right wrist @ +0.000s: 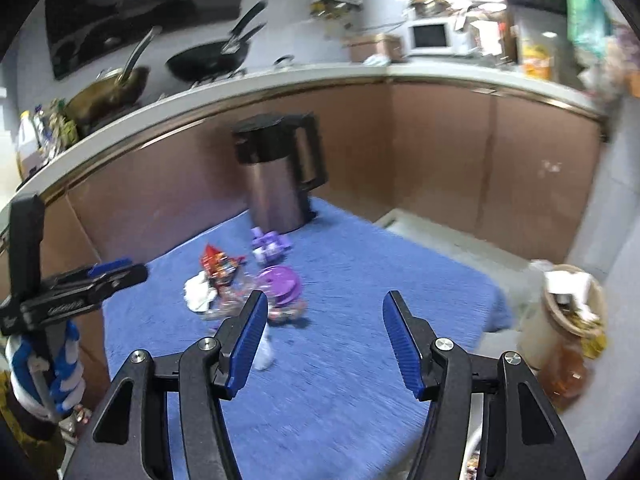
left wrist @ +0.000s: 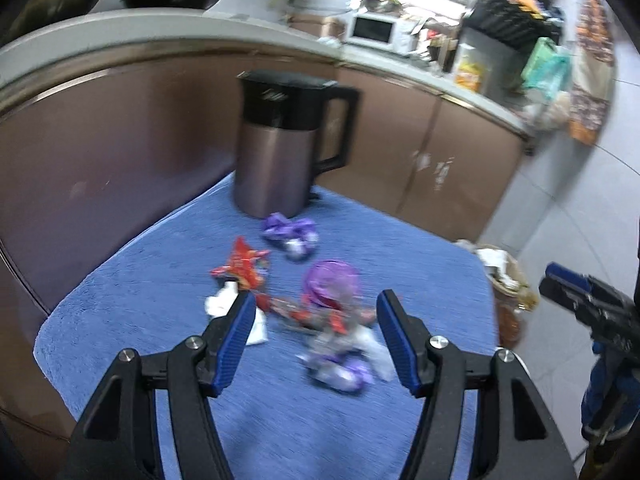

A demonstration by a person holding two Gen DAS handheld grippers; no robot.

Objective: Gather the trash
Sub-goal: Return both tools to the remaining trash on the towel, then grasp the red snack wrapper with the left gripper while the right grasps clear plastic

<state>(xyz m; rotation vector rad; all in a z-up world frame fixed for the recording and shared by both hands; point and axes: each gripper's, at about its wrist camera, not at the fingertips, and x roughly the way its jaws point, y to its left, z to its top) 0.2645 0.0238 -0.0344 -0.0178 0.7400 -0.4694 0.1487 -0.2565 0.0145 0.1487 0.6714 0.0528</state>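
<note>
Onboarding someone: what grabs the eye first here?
A tall brushed-metal kettle with a black lid and handle stands at the far edge of the blue fuzzy cloth. In front of it lies a heap of crumpled red, purple and white wrappers; both grippers are open and empty.

A blue fleecy cloth covers the surface [left wrist: 160,288]. A tall brown metal kettle with black lid [left wrist: 276,152] stands at its far edge. Just before the kettle lie crumpled purple wrappers [left wrist: 290,234], a red foil wrapper [left wrist: 244,266], white tissue [left wrist: 222,302] and a purple plastic lid [left wrist: 330,282].
</note>
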